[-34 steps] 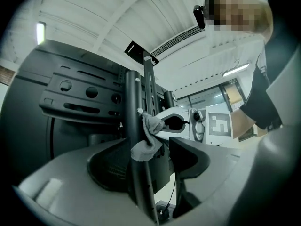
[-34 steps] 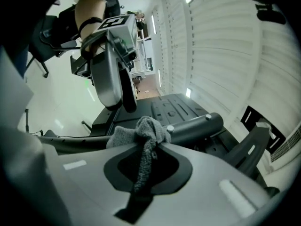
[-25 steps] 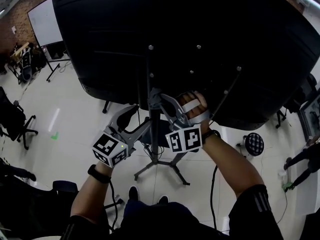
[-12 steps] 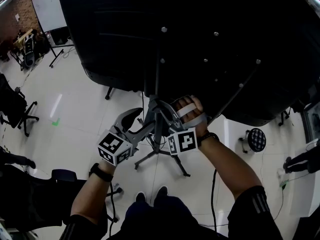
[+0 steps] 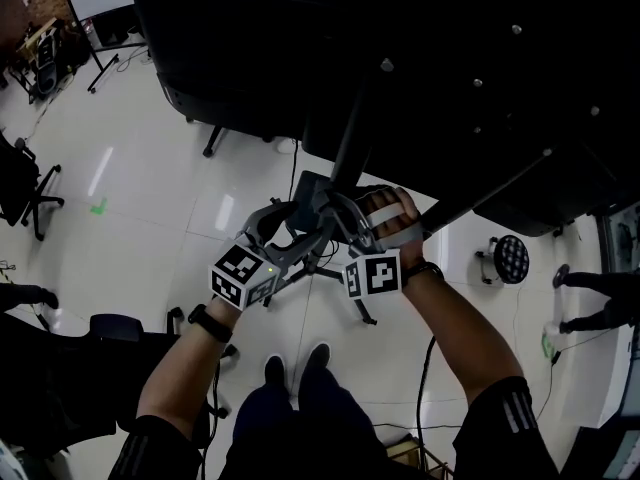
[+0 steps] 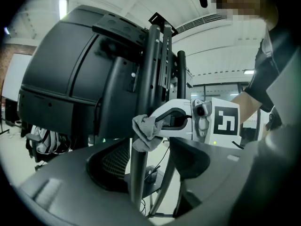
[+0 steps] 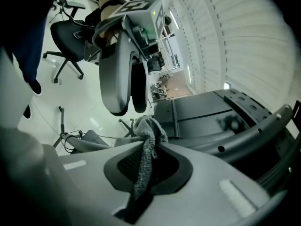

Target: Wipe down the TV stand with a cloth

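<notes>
Drawn closer since a second ago, the left gripper (image 6: pixel 149 163) straddles the pole (image 6: pixel 149 69), jaws apart, probably to steady it; opposite, the right gripper (image 7: pixel 143 171) pinches the cloth (image 7: pixel 149 128) tight and presses it on that pole to wipe.

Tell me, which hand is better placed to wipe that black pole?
Right. The right hand-held gripper is shut on the grey cloth, pressed against the pole; the left hand-held gripper is open with no cloth.
</notes>
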